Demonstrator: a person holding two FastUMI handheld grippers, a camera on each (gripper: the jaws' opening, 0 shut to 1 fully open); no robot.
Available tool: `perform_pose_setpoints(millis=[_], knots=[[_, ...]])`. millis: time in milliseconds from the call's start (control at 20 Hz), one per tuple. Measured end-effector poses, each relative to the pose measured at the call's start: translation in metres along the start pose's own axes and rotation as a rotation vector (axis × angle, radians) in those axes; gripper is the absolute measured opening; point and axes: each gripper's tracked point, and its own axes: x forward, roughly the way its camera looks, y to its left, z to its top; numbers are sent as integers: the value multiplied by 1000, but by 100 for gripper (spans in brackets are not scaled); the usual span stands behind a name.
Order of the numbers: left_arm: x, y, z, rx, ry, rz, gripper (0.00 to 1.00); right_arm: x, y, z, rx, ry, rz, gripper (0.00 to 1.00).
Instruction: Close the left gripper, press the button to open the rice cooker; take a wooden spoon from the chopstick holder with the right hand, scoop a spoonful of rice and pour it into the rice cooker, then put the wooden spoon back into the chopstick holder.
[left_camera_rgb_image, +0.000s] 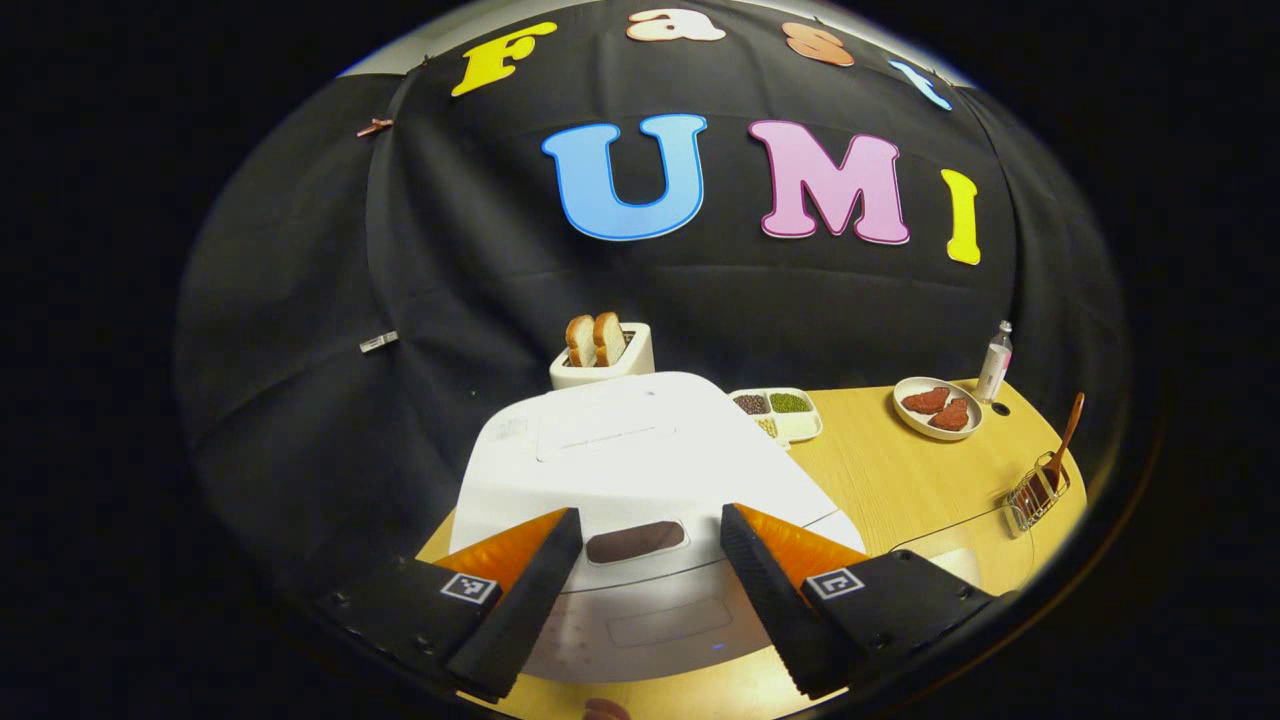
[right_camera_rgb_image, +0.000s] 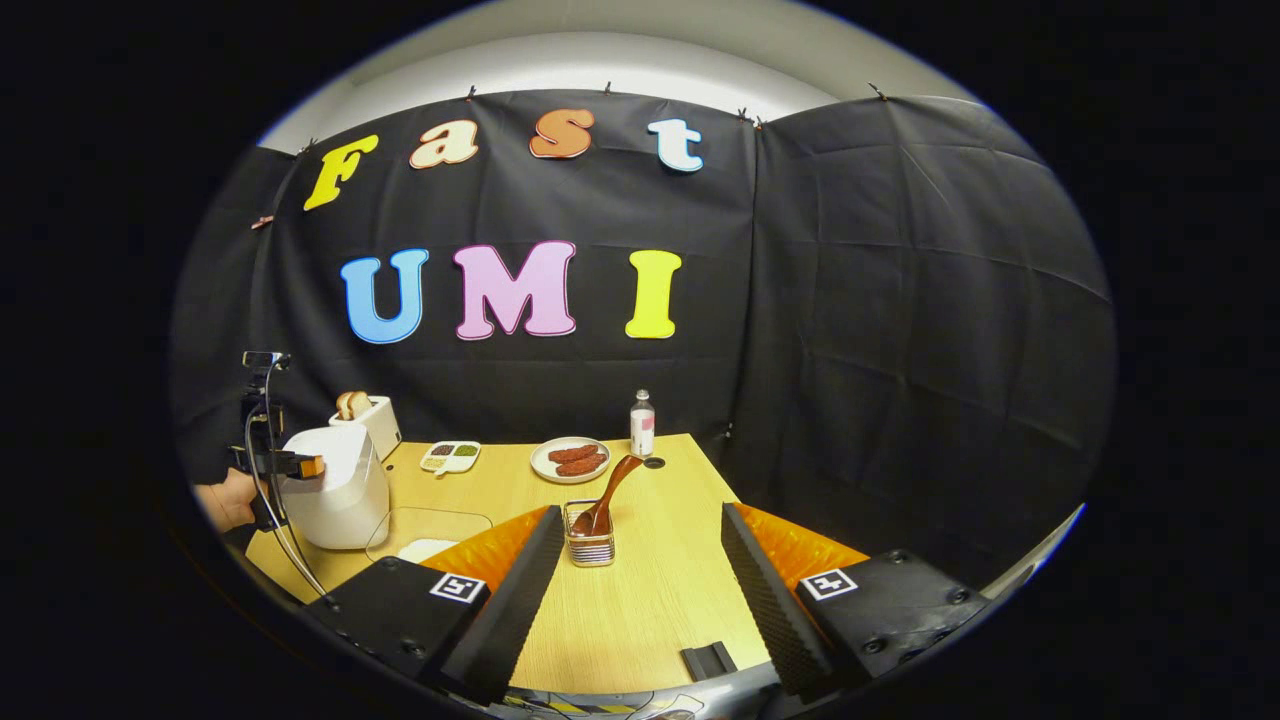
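The white rice cooker (left_camera_rgb_image: 640, 460) stands shut right below my left gripper (left_camera_rgb_image: 650, 530). That gripper is open, and its fingers straddle the dark lid button (left_camera_rgb_image: 635, 541) without touching it. Far to the right, a wooden spoon (left_camera_rgb_image: 1062, 440) leans in the wire chopstick holder (left_camera_rgb_image: 1036, 495). In the right gripper view, my right gripper (right_camera_rgb_image: 640, 530) is open and empty above the table. The chopstick holder (right_camera_rgb_image: 589, 538) with the wooden spoon (right_camera_rgb_image: 612, 482) stands just ahead, between its fingers. The left gripper (right_camera_rgb_image: 298, 466), held by a hand (right_camera_rgb_image: 226, 500), hovers at the rice cooker (right_camera_rgb_image: 335, 490).
A clear bowl with white rice (right_camera_rgb_image: 428, 540) sits in front of the cooker. Behind stand a toaster with bread (right_camera_rgb_image: 368, 418), a sectioned dish of beans (right_camera_rgb_image: 450, 456), a plate of meat (right_camera_rgb_image: 572, 460) and a small bottle (right_camera_rgb_image: 642, 422). The wooden table (right_camera_rgb_image: 650, 590) ends near the black cloth.
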Motion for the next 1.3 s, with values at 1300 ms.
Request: perform_pose_setpoints(millis=[1300], knots=[[-235, 15, 106, -149, -429, -221, 96, 16, 83, 48, -65, -101, 168, 98]])
